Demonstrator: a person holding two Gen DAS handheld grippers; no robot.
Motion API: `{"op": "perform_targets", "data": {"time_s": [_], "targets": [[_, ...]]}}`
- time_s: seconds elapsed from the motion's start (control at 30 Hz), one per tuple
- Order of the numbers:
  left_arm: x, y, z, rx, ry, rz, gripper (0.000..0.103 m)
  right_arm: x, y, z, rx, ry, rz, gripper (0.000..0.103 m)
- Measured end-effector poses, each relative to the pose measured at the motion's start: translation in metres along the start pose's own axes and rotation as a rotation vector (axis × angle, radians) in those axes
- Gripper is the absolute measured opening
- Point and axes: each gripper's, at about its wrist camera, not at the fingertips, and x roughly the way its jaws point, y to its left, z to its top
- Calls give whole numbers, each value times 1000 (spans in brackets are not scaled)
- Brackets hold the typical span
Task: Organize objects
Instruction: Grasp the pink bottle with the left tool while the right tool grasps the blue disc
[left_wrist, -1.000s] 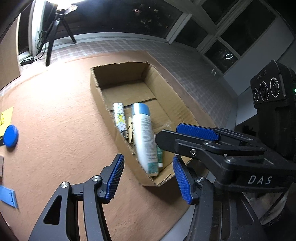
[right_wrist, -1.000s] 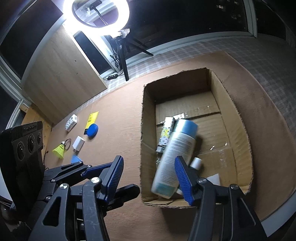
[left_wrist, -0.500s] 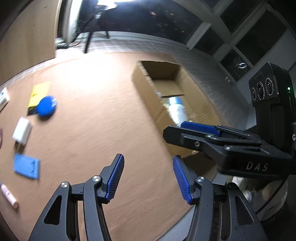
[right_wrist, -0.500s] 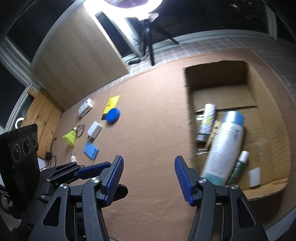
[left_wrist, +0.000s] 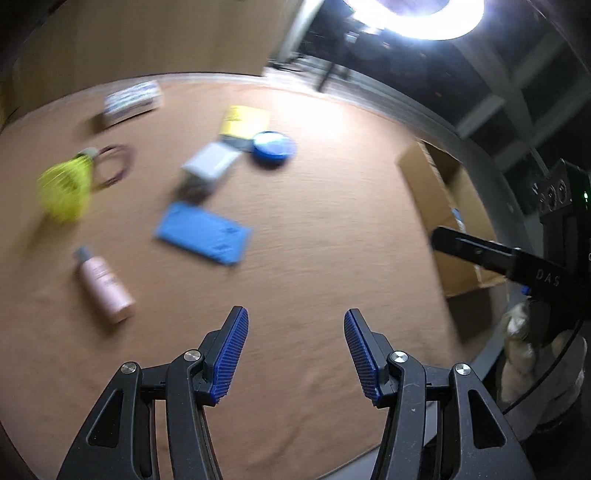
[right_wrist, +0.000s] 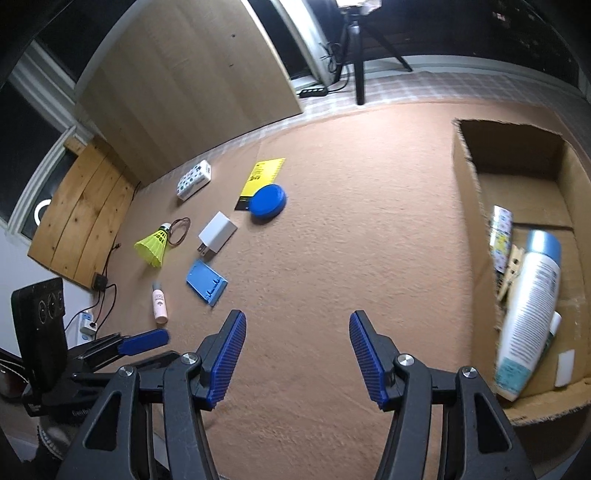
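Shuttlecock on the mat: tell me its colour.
The shuttlecock is bright yellow, sharpest in the right wrist view.

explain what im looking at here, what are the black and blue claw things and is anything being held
Each claw is a hand-held gripping tool, one per hand, with a camera looking along its fingers. One picture is from the left tool, the other from the right tool; both are open and hold nothing. On the brown mat lie a yellow shuttlecock, white charger, blue lid, blue card and small pink bottle. The cardboard box already holds a large white spray can.
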Motion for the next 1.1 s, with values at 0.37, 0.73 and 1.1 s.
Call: {"op": "perform_targets", "data": {"time_s": [0.37,0.73,1.1], "targets": [[-21,91,-19,-178,-29,107,57,36,29,18,-76,40,-22,58],[-8,115,-4,-260,-28,140,57,71,48,69,-129,10,-67,60],[3,124,8,-316,-28,152,59,131,43,108,-51,66,-94,64]]}}
